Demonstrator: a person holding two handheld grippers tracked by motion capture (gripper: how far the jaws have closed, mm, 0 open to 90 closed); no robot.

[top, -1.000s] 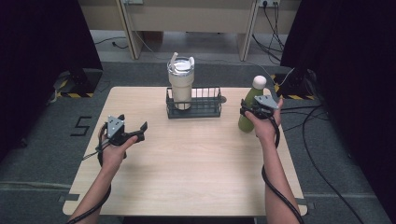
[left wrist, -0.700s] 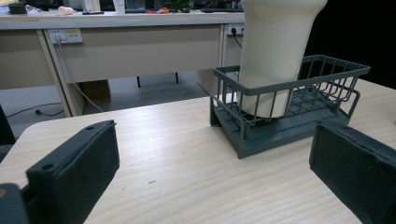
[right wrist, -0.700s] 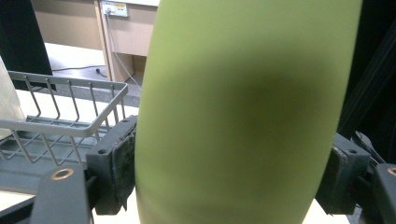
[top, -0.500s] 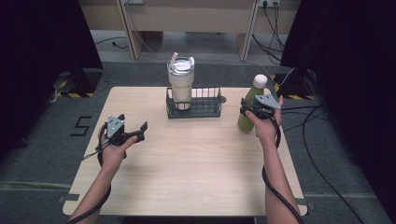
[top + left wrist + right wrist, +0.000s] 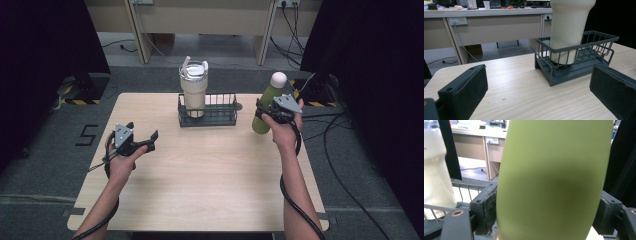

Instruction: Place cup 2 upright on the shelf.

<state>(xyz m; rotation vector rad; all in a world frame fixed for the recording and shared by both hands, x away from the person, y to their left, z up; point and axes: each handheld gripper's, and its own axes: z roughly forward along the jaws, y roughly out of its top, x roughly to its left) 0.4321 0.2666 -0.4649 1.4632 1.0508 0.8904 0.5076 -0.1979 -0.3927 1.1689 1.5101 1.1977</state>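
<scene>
The green bottle (image 5: pixel 266 107) is clamped upright in the right claw (image 5: pixel 265 111), right of centre frame; the wire basket (image 5: pixel 208 111) lies just to its left; the left claw (image 5: pixel 145 140) is held apart, idle.

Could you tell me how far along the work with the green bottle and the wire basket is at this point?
Done: the cream tumbler already stands in the left end of the wire basket. In hand: the right claw is shut on the green bottle, beside the basket's right end. Left: probably to set the bottle into the free right half of the basket and let go. The left claw waits open above the table.
</scene>
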